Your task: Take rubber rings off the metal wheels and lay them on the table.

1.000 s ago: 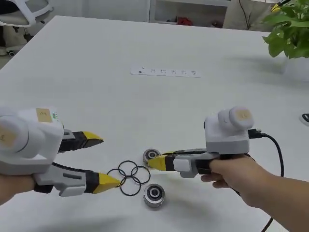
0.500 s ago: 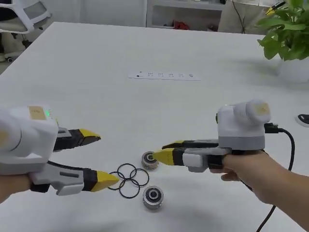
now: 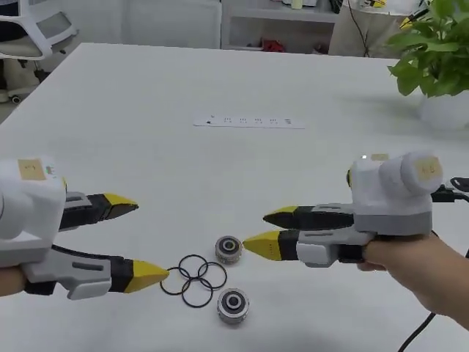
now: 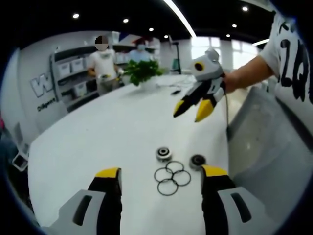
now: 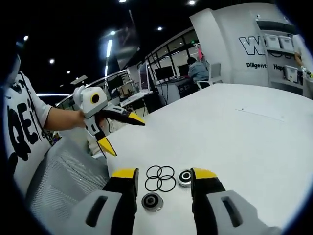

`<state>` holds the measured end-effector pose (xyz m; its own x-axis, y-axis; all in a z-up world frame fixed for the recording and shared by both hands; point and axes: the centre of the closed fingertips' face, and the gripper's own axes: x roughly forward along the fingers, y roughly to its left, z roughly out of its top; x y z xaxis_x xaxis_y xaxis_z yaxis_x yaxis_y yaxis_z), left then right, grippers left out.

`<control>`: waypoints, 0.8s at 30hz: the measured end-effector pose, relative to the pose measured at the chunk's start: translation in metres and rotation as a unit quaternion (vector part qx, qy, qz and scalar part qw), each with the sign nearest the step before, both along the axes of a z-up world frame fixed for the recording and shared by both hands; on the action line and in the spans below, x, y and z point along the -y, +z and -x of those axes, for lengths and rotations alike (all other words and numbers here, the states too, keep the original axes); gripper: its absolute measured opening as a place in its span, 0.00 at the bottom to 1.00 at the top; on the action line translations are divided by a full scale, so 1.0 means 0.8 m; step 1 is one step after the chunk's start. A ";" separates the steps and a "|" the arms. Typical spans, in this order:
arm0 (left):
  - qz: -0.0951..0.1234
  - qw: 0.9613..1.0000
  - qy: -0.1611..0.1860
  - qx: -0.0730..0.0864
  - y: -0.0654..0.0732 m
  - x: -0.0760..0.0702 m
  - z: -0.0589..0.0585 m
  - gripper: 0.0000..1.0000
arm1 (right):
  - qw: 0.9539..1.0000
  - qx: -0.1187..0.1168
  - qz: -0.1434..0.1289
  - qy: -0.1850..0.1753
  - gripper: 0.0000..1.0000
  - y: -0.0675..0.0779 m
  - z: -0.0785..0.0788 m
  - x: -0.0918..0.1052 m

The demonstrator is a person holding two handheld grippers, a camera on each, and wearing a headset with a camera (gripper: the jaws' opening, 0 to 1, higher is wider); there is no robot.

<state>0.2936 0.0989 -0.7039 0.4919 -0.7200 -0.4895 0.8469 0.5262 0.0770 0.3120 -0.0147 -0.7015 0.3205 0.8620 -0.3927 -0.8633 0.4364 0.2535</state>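
Observation:
Two metal wheels lie on the white table (image 3: 242, 169), one (image 3: 229, 249) beside a cluster of several black rubber rings (image 3: 194, 279) and one (image 3: 233, 302) nearer me. Both wheels look bare of rings. My left gripper (image 3: 139, 238) hovers open just left of the rings, nothing between its yellow-tipped jaws. My right gripper (image 3: 264, 229) is open and empty, its tips a short way right of the farther wheel. From the left gripper (image 4: 161, 172) I see the rings (image 4: 171, 177), both wheels (image 4: 164, 153) (image 4: 197, 160) and the right gripper (image 4: 195, 105). The right gripper (image 5: 164, 174) looks at rings (image 5: 160, 178), wheels (image 5: 185, 177) (image 5: 153, 201) and the left gripper (image 5: 127, 138).
A white power strip (image 3: 249, 121) lies flat mid-table. A potted plant (image 3: 436, 44) stands at the far right edge. An office chair (image 3: 29, 29) sits beyond the far left corner. A black cable (image 3: 418, 330) trails from the right gripper. People stand in the background (image 4: 102, 63).
My right gripper has drawn back to the right, away from the farther wheel, and its jaws have spread open. The left gripper has shifted slightly left. Wheels and rings lie unmoved.

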 end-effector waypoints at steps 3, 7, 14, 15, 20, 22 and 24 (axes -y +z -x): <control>0.003 1.000 -0.002 -0.001 0.002 0.001 0.003 0.68 | 1.000 0.014 0.003 0.002 0.44 0.004 0.000 0.007; 0.000 1.000 -0.006 0.000 0.002 0.002 0.008 0.69 | 1.000 0.027 0.005 0.000 0.48 0.006 0.001 0.017; 0.001 1.000 -0.004 -0.003 0.002 -0.001 0.014 0.71 | 0.999 0.044 0.018 -0.004 0.55 0.007 0.007 0.032; 0.001 1.000 -0.004 -0.003 0.002 -0.001 0.014 0.71 | 0.999 0.046 0.019 -0.003 0.56 0.007 0.008 0.033; 0.004 1.000 0.001 -0.003 0.004 -0.004 0.015 0.72 | 0.998 0.060 0.030 0.003 0.61 0.005 0.015 0.039; 0.006 1.000 0.003 -0.003 0.003 -0.005 0.016 0.73 | 0.997 0.065 0.033 0.005 0.63 0.004 0.017 0.041; 0.008 1.000 0.005 -0.006 0.001 -0.005 0.018 0.73 | 0.997 0.071 0.036 0.009 0.64 0.003 0.019 0.043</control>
<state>0.2793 0.1029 -0.7031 0.4938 -0.7228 -0.4835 0.8423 0.5358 0.0591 0.2966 -0.0494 -0.6989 0.3629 0.8387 -0.4059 -0.8957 0.4341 0.0962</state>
